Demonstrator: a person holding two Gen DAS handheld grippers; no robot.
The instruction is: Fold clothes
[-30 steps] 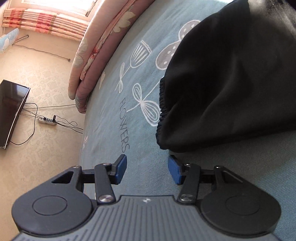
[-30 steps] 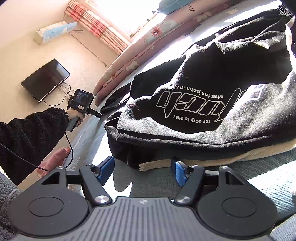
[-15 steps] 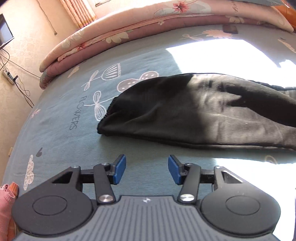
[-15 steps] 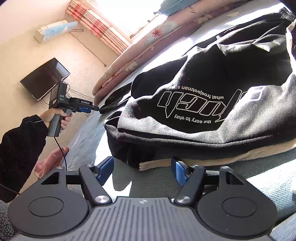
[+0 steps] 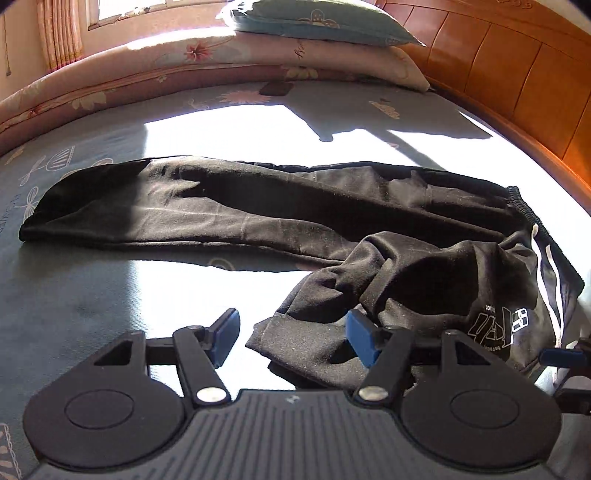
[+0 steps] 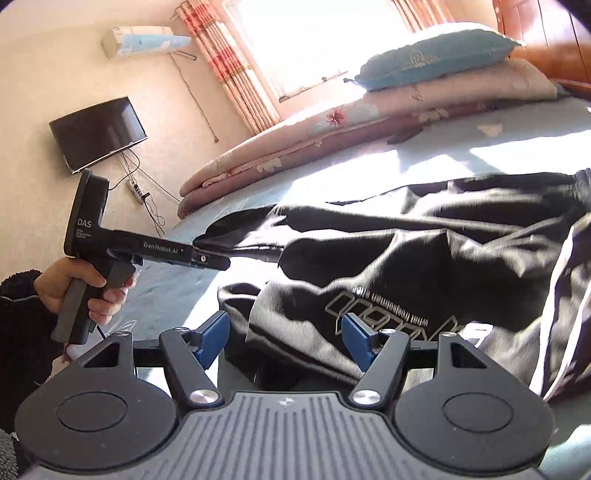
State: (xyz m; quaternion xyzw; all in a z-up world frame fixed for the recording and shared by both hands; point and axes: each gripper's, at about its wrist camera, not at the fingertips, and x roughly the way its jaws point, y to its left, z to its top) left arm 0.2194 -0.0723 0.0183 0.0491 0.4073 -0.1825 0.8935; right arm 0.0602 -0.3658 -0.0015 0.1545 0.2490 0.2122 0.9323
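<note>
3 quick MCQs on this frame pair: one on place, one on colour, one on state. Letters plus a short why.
1. Where does the teal pillow lie?
A. on the folded floral quilt
B. on the floor
C. on the trousers

2. What colour are the pads on the left gripper fingers?
A. red
B. blue
C. white

3. How do the black trousers lie on the bed sheet?
A. folded into a square
B. hanging off the bed
C. one leg stretched out, the other bunched near the right gripper

Answers: 1 A, it rests on the quilt by the headboard. 2 B, both pads show blue. 3 C, the long leg runs across the sheet, unfolded.
</note>
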